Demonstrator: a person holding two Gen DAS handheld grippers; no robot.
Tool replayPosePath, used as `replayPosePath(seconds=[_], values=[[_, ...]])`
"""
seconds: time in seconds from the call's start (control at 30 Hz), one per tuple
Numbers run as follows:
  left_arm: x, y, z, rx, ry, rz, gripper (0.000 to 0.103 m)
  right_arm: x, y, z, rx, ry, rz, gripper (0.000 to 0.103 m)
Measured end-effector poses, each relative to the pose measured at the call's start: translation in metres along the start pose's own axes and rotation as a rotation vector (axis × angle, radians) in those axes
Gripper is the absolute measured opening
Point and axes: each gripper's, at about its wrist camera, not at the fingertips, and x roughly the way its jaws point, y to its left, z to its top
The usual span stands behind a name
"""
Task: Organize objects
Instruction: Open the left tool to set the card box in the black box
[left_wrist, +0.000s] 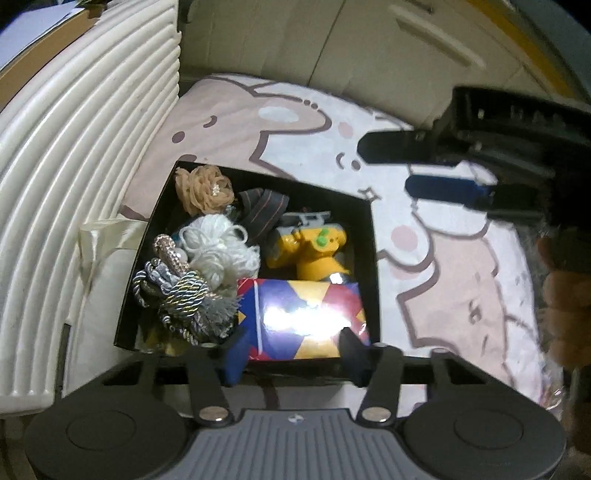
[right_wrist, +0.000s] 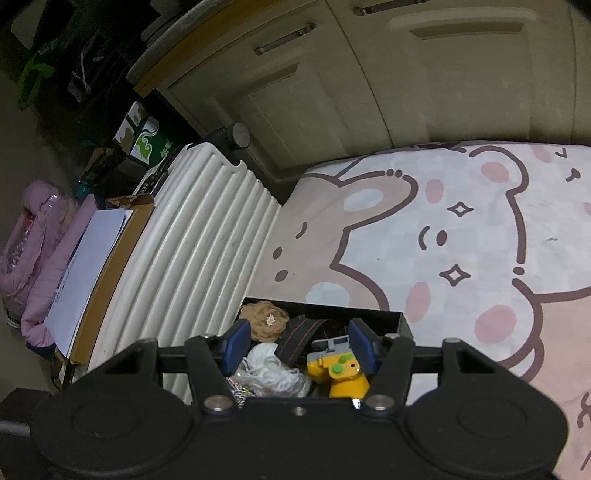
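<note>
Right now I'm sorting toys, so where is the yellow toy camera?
Left wrist view: the yellow toy camera lies inside the black box, right of the white yarn, behind the colourful packet.

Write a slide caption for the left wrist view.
Left tool open over a black box holding a toy, yarn and packet.

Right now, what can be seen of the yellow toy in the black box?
The yellow toy looks like glossy moulded plastic, with a bright green knob on top and a grey part at its far end. It lies in the black box, toward the right wall. The patterned packet overlaps its near end, and white yarn lies to its left. Neither gripper touches it.
</note>
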Motion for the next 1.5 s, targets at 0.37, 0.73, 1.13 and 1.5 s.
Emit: replayPosePath(seconds=[0.37, 0.73, 1.13, 1.5], values=[[0.034, -0.008, -0.002, 0.077, 0.091, 0.062, 0.049, -0.004, -0.008, 0.001, 0.013, 0.001, -0.01, 0.06], [0.006, -0.01, 0.0, 0.031, -0.025, 0.038, 0.084, -0.012, -0.012, -0.002, 0.002, 0.01, -0.03, 0.06], [-0.027, -0.008, 0.005, -0.006, -0.126, 0.145, 0.103, -0.034, 0.004, -0.01, -0.116, -0.017, -0.085, 0.075], [-0.057, -0.017, 0.006, 0.019, -0.161, 0.195, 0.103, -0.065, 0.015, -0.013, -0.204, -0.046, -0.116, 0.093]])
